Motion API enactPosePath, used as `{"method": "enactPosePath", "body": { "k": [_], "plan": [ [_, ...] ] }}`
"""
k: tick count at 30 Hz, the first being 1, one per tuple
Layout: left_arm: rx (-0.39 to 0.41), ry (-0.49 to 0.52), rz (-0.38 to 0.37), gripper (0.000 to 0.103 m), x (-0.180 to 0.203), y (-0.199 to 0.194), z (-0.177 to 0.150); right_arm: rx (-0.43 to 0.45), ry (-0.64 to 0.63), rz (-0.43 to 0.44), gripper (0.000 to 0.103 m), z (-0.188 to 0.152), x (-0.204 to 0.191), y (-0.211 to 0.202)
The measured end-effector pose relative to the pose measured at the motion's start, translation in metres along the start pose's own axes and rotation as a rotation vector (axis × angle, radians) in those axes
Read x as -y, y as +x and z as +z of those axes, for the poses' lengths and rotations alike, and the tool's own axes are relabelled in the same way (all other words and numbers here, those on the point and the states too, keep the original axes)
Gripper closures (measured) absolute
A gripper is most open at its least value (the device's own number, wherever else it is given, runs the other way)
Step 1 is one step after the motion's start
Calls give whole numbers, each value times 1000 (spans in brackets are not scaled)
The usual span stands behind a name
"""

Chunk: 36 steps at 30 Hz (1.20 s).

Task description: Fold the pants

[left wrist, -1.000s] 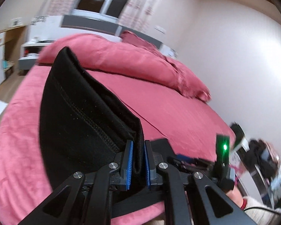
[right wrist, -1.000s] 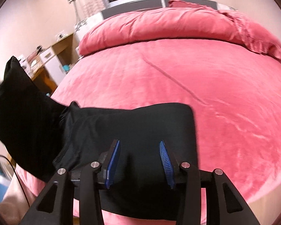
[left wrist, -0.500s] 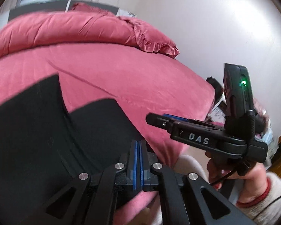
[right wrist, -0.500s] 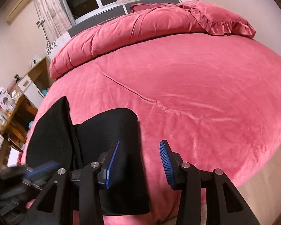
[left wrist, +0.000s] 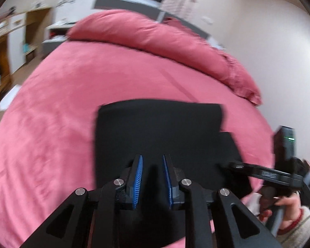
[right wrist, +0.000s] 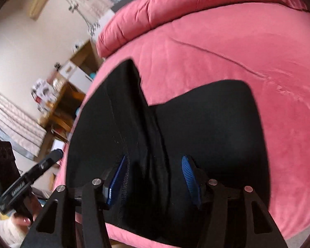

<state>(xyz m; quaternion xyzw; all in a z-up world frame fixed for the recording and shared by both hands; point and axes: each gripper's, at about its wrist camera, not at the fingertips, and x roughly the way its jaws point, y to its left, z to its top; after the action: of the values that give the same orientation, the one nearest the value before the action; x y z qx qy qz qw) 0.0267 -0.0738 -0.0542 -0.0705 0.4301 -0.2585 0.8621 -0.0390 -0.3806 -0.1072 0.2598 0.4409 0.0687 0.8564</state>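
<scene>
Pink bedspread [left wrist: 72, 103] beneath, your left gripper [left wrist: 152, 177] and right gripper [right wrist: 155, 177] hover parted, apparently empty, over black pants [left wrist: 159, 128]: square the edges before pressing flat.

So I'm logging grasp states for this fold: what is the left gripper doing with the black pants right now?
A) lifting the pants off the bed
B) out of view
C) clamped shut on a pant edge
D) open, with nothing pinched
D: the left gripper shows a clear gap between its blue pads, and the black pants lie flat on the pink bed.
</scene>
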Motion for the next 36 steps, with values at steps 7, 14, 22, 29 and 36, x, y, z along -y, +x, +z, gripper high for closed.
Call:
{"method": "enactPosePath", "body": {
  "k": [7,14,22,29,36],
  "plan": [
    [-29,92,75,83,-11,5,-18,-30,-121,9,92,-9,-32,5],
    [-2,169,-16,83,32,5,-2,71,-103,-48,93,15,-17,-68],
    [-109,255,-5,81,62,38,-16,33,40,-127,94,1,40,-64],
    [-147,309,18,81,66,37,-21,28,15,-197,91,4,35,-57],
    [-77,247,6,80,63,30,29,195,-239,-249,85,40,-23,-83]
  ]
}}
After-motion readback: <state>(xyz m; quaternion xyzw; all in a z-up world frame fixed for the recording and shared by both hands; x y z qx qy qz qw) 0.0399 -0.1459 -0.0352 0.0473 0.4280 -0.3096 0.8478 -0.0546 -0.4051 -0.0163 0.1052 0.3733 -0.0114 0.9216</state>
